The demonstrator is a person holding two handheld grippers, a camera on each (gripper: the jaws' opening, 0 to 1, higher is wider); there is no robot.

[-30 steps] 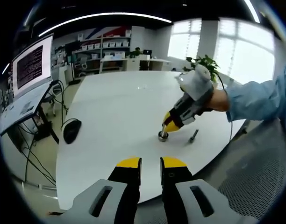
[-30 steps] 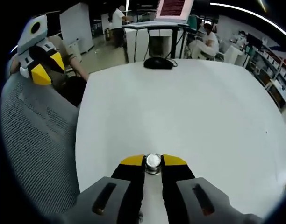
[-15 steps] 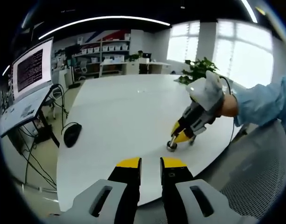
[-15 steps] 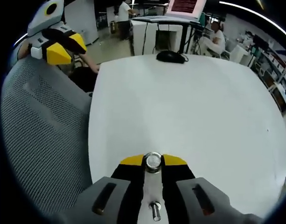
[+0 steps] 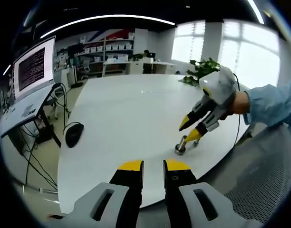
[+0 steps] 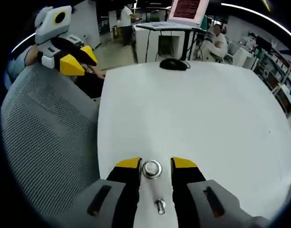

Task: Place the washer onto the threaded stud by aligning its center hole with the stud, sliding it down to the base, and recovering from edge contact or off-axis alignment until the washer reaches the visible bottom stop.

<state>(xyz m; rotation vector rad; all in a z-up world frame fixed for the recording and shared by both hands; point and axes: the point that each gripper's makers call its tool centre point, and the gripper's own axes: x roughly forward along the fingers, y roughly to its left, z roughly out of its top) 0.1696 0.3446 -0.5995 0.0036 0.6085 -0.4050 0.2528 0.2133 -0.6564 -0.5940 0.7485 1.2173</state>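
The right gripper [image 6: 155, 164] hangs low over the near edge of the white tabletop [image 6: 193, 114] with its yellow-tipped jaws spread apart. Between the two tips, touching neither, sits the washer [image 6: 151, 169], a shiny round ring lying flat on the tabletop. Just behind it, further back between the jaws, a small threaded stud [image 6: 160, 206] lies on the same surface; whether it stands upright or lies over cannot be made out from here.

Seen from the left gripper view, the right gripper [image 5: 193, 129] points down at the tabletop [image 5: 126, 114], held by a hand [image 5: 240, 102] in a light blue sleeve [image 5: 274, 102]. Its jaws are open, and the washer [image 5: 180, 149] rests on the surface right under the lower tip, with the tip just above it or barely touching; the two cannot be told apart there.

The left gripper [image 5: 153, 166] is held off the tabletop's edge, ahead of a grey mesh chair back [image 6: 45, 142]. Its jaws stand a little apart with nothing between them. In the right gripper view it [image 6: 79, 59] shows off to the left of the jaws, above the mesh.

Far ahead of the right jaws, a black computer mouse [image 6: 173, 64] lies near the tabletop's far edge. Left of the left jaws, it [image 5: 73, 134] appears beside a monitor [image 5: 33, 66] showing lines of text.
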